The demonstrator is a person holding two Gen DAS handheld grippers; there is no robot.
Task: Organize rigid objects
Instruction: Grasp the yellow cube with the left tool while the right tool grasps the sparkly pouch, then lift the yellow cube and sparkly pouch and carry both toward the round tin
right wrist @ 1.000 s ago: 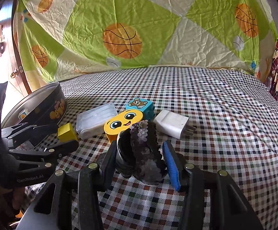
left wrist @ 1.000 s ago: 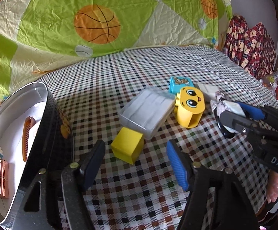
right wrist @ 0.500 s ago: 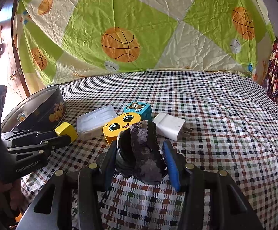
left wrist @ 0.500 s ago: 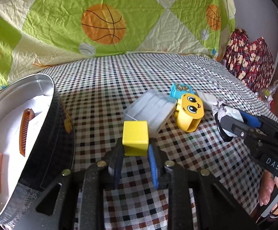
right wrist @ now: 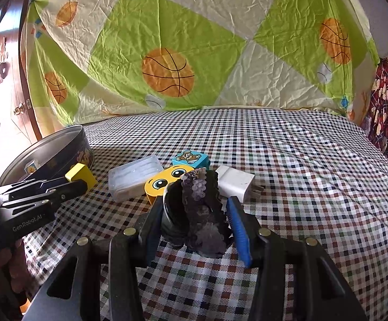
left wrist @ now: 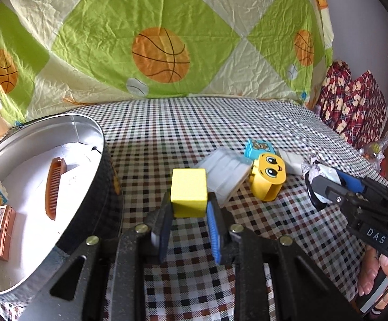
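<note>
My left gripper (left wrist: 188,211) is clamping the plain yellow plastic cube (left wrist: 188,192) between its two fingers, above the checked cloth (left wrist: 183,133). On its left the round metal tin (left wrist: 105,171) is standing open, with a brown comb (left wrist: 53,187) lying inside. My right gripper (right wrist: 194,214) is closing on a dark sequined ring-shaped object (right wrist: 196,208). Just beyond it are lying the yellow block with a cartoon face (right wrist: 159,184), a clear plastic box (right wrist: 134,175), a blue bear block (right wrist: 191,159) and a white charger (right wrist: 235,182).

Shiny metal tin (left wrist: 87,133) — matt plastic yellow block (left wrist: 188,192), cloth bedsheet (left wrist: 194,133).
</note>
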